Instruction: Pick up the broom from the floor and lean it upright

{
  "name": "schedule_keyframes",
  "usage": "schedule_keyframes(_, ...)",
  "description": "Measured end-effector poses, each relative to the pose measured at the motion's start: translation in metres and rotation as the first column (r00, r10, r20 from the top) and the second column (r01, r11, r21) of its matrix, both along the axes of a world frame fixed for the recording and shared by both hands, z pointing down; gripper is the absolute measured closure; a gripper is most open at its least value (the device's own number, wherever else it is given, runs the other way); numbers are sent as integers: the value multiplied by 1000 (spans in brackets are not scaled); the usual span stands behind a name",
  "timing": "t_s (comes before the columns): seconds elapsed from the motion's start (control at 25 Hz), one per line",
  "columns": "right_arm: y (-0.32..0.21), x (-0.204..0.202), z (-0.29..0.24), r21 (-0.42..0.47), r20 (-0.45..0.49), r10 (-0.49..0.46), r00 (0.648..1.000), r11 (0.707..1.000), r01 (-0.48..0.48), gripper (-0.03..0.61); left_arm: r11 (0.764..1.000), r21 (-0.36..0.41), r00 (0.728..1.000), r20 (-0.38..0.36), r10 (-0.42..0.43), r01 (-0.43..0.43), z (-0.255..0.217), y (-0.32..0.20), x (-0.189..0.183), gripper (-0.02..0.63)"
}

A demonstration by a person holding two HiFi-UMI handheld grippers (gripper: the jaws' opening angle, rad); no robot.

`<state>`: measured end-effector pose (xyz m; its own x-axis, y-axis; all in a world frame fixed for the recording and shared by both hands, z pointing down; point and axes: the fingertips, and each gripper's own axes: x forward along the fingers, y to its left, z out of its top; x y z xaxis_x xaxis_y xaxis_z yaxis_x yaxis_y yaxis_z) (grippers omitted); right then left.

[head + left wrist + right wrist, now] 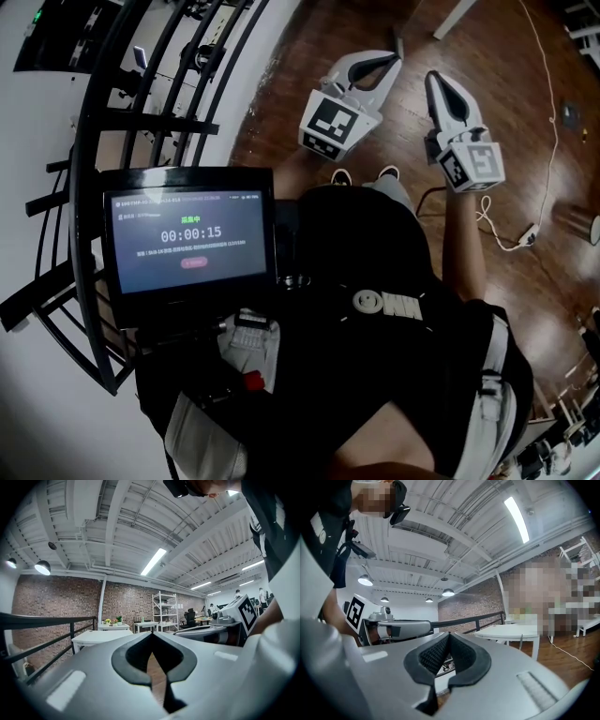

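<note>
Left gripper [386,60]: jaws together, nothing between them, held level above the wooden floor [487,56]
Right gripper [434,79]: jaws together, empty, just beside the left one
Broom: cannot be made out in any view

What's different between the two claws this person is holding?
The left claw is nearer the black railing; the right claw is farther from it. In the head view the left claw slants up-right and the right claw up-left, so their tips lean together. The left claw's pads look smooth; the right claw's pads look ribbed. Both claws are white, shut and empty.
</note>
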<state>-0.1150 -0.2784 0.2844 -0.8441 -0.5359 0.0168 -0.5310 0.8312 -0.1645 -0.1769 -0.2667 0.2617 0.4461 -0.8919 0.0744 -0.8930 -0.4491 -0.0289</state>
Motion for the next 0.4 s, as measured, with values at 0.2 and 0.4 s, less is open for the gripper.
schedule_keyframes(0.2, 4, -2, -2, -5, -2, -4, 1000, 1000, 4, 577, 1000, -4, 1000, -3, 6, -6, 0, 1, 2, 597)
schedule_keyframes(0.4, 2, -2, -3, 0, 3, -12, 1000, 1000, 12, 577, 1000, -9, 1000, 0, 14, -14, 1, 0, 5, 597)
